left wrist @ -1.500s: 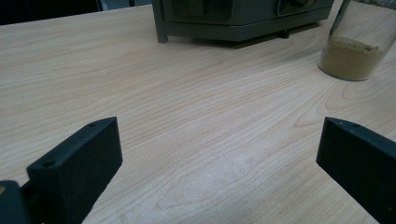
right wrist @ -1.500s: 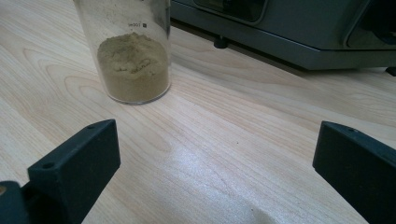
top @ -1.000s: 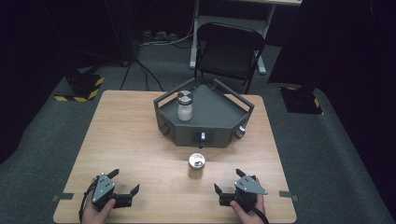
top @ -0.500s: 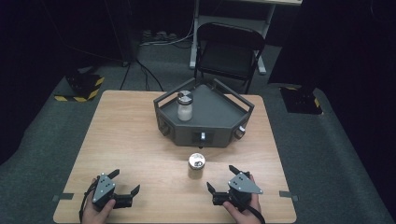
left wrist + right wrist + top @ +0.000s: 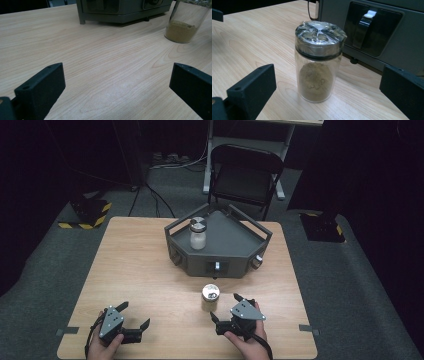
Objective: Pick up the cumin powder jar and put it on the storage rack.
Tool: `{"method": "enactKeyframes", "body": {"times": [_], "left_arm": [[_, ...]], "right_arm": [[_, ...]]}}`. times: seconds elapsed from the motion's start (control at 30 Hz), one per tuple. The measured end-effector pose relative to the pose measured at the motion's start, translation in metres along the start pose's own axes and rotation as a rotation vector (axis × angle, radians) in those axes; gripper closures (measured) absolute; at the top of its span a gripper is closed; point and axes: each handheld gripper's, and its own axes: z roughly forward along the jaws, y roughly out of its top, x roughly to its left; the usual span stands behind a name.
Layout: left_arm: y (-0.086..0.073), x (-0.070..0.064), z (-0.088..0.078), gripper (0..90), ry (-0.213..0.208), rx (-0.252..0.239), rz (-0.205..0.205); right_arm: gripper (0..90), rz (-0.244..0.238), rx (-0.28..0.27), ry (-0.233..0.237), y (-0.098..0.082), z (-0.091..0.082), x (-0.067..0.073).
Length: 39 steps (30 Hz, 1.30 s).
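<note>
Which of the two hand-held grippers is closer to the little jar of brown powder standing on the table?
Right. The right hand-held gripper sits just beside the brown powder jar; the left hand-held gripper is well off to its left.

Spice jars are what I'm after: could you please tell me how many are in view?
2. One jar with white contents stands on the grey tray; one jar of brown powder stands on the table, before the tray.
</note>
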Motion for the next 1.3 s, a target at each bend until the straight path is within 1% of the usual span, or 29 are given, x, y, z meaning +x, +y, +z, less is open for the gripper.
{"method": "enactKeyframes", "body": {"times": [0.1, 0.17, 0.23, 0.27, 0.37, 0.4, 0.47, 0.6, 0.67, 0.7, 0.87, 0.93, 1.0, 1.03, 1.13, 1.17, 1.3], "left_arm": [[0.0, 0.0, 0.0, 0.6, 0.001, -0.001, -0.004], [0.0, 0.0, 0.0, 0.6, 0.0, 0.001, 0.005], [0.0, -0.001, 0.0, 0.6, -0.001, 0.001, 0.005], [0.001, -0.001, 0.0, 0.6, -0.001, 0.003, 0.013], [0.001, -0.001, 0.001, 0.6, -0.001, 0.005, 0.016], [0.001, -0.002, 0.001, 0.6, 0.0, 0.005, 0.015], [0.001, -0.001, 0.001, 0.6, -0.002, 0.005, 0.015], [0.001, 0.0, 0.001, 0.6, -0.006, 0.007, 0.015], [0.001, 0.0, 0.001, 0.6, -0.009, 0.006, 0.018], [0.001, 0.0, 0.001, 0.6, -0.01, 0.006, 0.018], [0.002, -0.001, 0.002, 0.6, -0.014, 0.011, 0.022], [0.002, 0.0, 0.002, 0.6, -0.015, 0.01, 0.022], [0.002, 0.0, 0.002, 0.6, -0.015, 0.009, 0.022], [0.002, 0.0, 0.002, 0.6, -0.015, 0.009, 0.022], [0.002, 0.0, 0.002, 0.6, -0.017, 0.009, 0.024], [0.002, 0.0, 0.002, 0.5, -0.018, 0.009, 0.026], [0.003, 0.0, 0.002, 0.6, -0.016, 0.012, 0.024]], "right_arm": [[0.6, 0.005, -0.002, 0.003, 0.001, 0.005, 0.001], [0.6, 0.019, -0.005, 0.006, 0.002, 0.008, 0.0], [0.6, 0.032, -0.007, 0.004, 0.002, 0.011, -0.001], [0.6, 0.036, -0.008, 0.006, 0.003, 0.013, -0.001], [0.6, 0.04, -0.012, 0.0, 0.004, 0.017, -0.001], [0.9, 0.04, -0.014, 0.0, 0.004, 0.019, -0.001], [4.3, 0.04, -0.019, -0.007, 0.005, 0.022, 0.0], [5.2, 0.062, -0.03, 0.001, 0.003, 0.029, -0.001], [5.6, 0.056, -0.036, 0.006, 0.003, 0.032, -0.001], [6.5, 0.049, -0.036, -0.001, 0.003, 0.033, 0.001], [12.3, 0.05, -0.05, 0.003, 0.002, 0.041, 0.003], [18.1, 0.061, -0.056, 0.015, 0.001, 0.044, 0.002], [21.6, 0.071, -0.067, 0.016, -0.001, 0.047, 0.002], [24.8, 0.071, -0.07, 0.017, -0.001, 0.048, 0.002], [28.9, 0.069, -0.075, 0.017, -0.003, 0.051, 0.004], [28.9, 0.069, -0.077, 0.017, -0.004, 0.051, 0.005], [31.5, 0.096, -0.096, 0.019, -0.009, 0.052, 0.003]]}}
